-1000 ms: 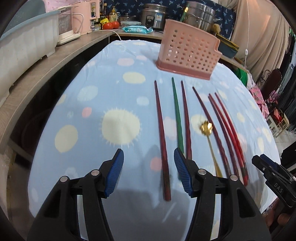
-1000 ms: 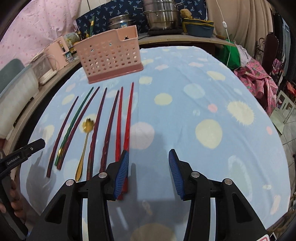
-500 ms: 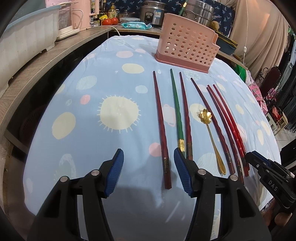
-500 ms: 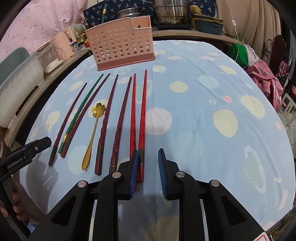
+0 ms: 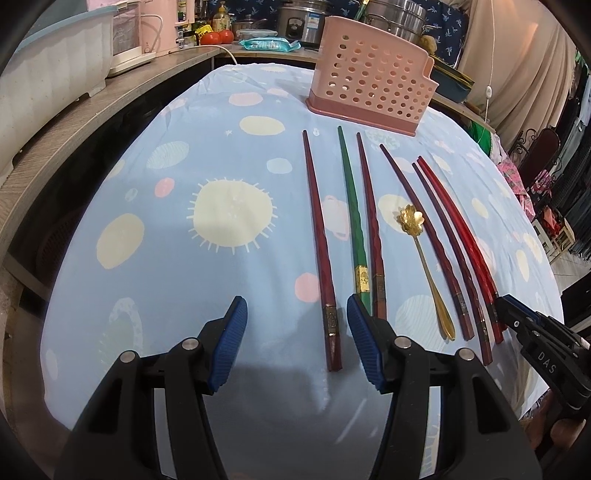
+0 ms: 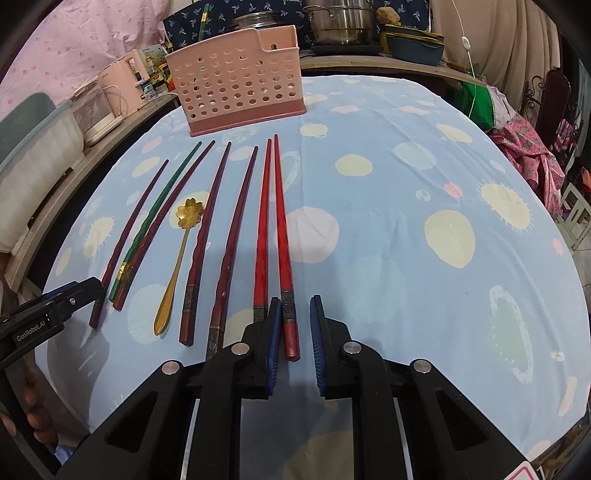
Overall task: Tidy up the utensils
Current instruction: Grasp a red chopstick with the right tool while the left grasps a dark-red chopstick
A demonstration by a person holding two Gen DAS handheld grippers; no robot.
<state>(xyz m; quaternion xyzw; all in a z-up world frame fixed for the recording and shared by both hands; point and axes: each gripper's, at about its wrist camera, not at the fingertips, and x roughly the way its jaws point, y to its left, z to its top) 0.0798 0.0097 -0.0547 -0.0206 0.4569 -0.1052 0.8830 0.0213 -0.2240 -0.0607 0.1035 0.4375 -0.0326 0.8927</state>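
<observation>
Several chopsticks lie side by side on the blue dotted tablecloth [image 5: 155,266]: dark red ones, a green one [image 5: 352,221] and two bright red ones. A gold flower spoon [image 5: 424,258] lies among them. A pink perforated utensil holder [image 5: 373,92] stands upright behind them. My left gripper [image 5: 295,339] is open, with the near end of the leftmost dark red chopstick [image 5: 325,266] between its fingers. My right gripper [image 6: 293,343] is partly open, its fingers straddling the near end of the rightmost bright red chopstick [image 6: 282,236] without visibly pinching it.
A wooden counter [image 5: 74,122] runs along the left with a white tub and a pink appliance. Pots and a rice cooker [image 5: 303,18] stand behind the holder. The cloth's right half [image 6: 443,229] holds no utensils. Clothes and chairs stand off to the right.
Both grippers drew back toward the near ends of the chopsticks. The right gripper's jaws narrowed and shifted so that the rightmost red chopstick's end lies between them.
</observation>
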